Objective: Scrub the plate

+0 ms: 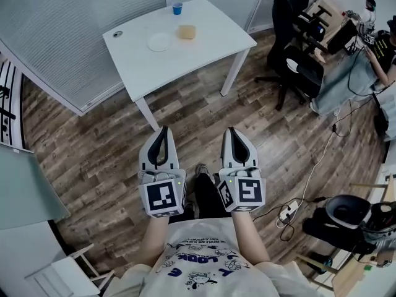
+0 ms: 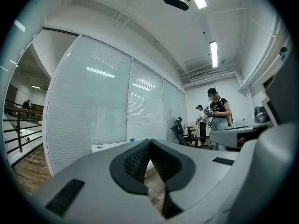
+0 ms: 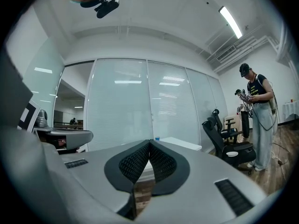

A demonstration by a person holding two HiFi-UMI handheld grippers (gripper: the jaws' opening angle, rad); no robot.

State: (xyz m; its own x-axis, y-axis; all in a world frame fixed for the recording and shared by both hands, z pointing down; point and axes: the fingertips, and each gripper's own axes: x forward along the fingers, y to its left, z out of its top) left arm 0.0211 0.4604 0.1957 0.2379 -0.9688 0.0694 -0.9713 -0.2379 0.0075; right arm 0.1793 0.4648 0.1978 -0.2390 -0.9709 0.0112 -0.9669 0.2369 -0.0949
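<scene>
My grey left gripper point(image 1: 164, 130) and right gripper point(image 1: 231, 130) bear black-and-white markers. White plate point(image 1: 159, 41), tan sponge point(image 1: 187, 31), blue cup point(image 1: 177, 8), white table point(image 1: 185, 67), brown wood-grain floor point(image 1: 93, 147).

Ahead of your left tongs point(image 1: 163, 132) and right tongs point(image 1: 231, 132), held side by side, stands the surface point(image 1: 185, 67). On it the plate point(image 1: 159, 41) lies just left of the sponge point(image 1: 187, 31), the cup point(image 1: 177, 8) behind both. A chair point(image 1: 297, 67) sits right of the surface.
</scene>
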